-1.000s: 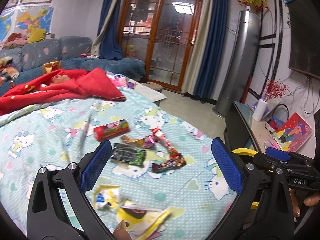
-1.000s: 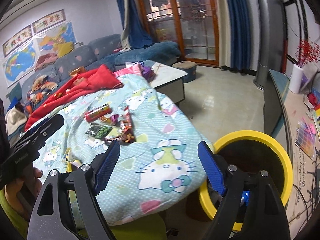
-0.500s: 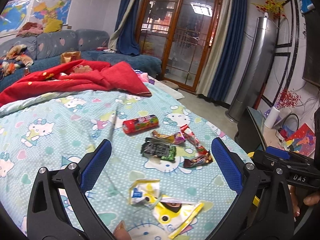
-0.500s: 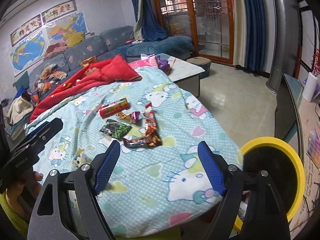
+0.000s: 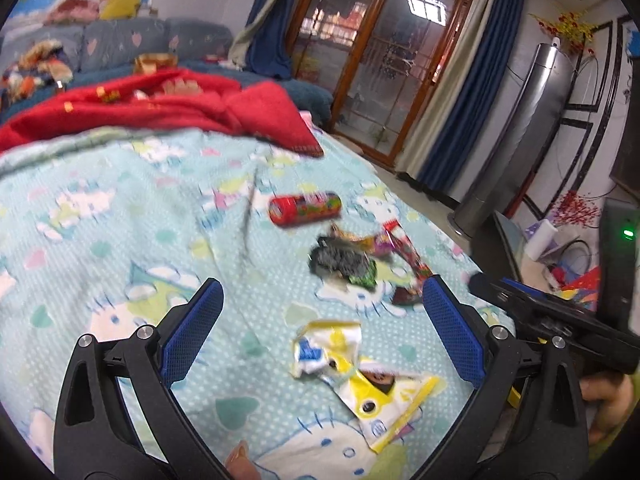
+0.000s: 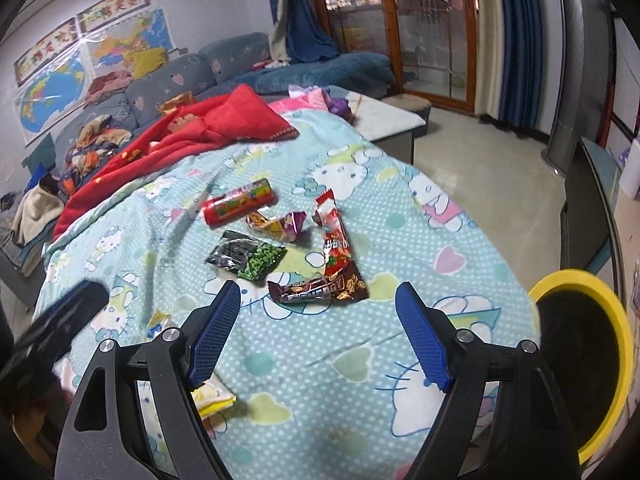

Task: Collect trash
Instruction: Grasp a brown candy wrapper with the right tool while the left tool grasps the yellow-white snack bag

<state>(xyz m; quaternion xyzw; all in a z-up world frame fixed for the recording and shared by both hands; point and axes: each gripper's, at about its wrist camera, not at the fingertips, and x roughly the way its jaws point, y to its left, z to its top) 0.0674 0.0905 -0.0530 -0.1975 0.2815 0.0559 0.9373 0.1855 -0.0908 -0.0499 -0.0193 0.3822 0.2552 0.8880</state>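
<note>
Several wrappers lie on the Hello Kitty bedsheet (image 6: pixel 304 364). A red tube (image 6: pixel 238 201) (image 5: pixel 305 209) is farthest. A black-green packet (image 6: pixel 246 256) (image 5: pixel 344 261), a crumpled purple-gold wrapper (image 6: pixel 280 222), a red stick wrapper (image 6: pixel 334 236) and a brown bar wrapper (image 6: pixel 318 288) lie nearer. A yellow-white wrapper (image 5: pixel 360 368) lies between my left gripper's fingers. My left gripper (image 5: pixel 320 332) is open and empty above it. My right gripper (image 6: pixel 318 336) is open and empty, just short of the brown wrapper. A yellow-rimmed bin (image 6: pixel 580 368) stands at the bed's right.
A red blanket (image 6: pixel 200 128) covers the bed's far end. A sofa (image 6: pixel 168 80) with clothes is behind it. A low white table (image 6: pixel 384 116) stands beyond the bed. A dark TV stand (image 6: pixel 588 208) is on the right, past tiled floor.
Both grippers have moved forward and lower over the bed toward the wrappers. The yellow-white wrapper now sits between the left fingers. Both stay open.
</note>
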